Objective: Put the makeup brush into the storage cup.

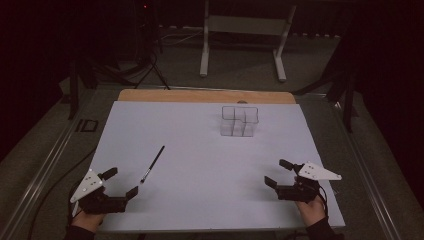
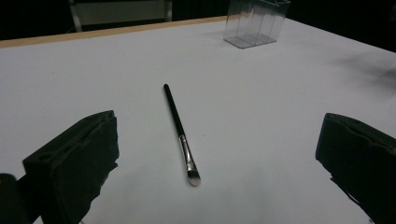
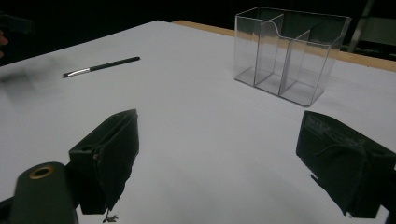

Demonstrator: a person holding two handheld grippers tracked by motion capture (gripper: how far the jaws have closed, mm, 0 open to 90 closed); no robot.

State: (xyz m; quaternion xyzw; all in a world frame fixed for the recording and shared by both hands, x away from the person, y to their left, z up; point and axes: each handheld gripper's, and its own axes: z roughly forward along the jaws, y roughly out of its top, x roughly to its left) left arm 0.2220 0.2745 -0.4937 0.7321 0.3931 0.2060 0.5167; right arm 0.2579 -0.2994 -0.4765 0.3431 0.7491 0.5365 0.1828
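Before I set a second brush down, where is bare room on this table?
The white sheet lies bare between the brush and the clear organizer, and from the organizer down to the right tongs. The tightest spot is beside the left tongs, near the bristles.

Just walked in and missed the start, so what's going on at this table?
A person holds tongs in each hand at the near edge of a white table. Both the left tongs and right tongs are open and empty. A thin makeup brush lies just ahead of the left tongs, untouched. A clear divided organizer stands empty farther back.
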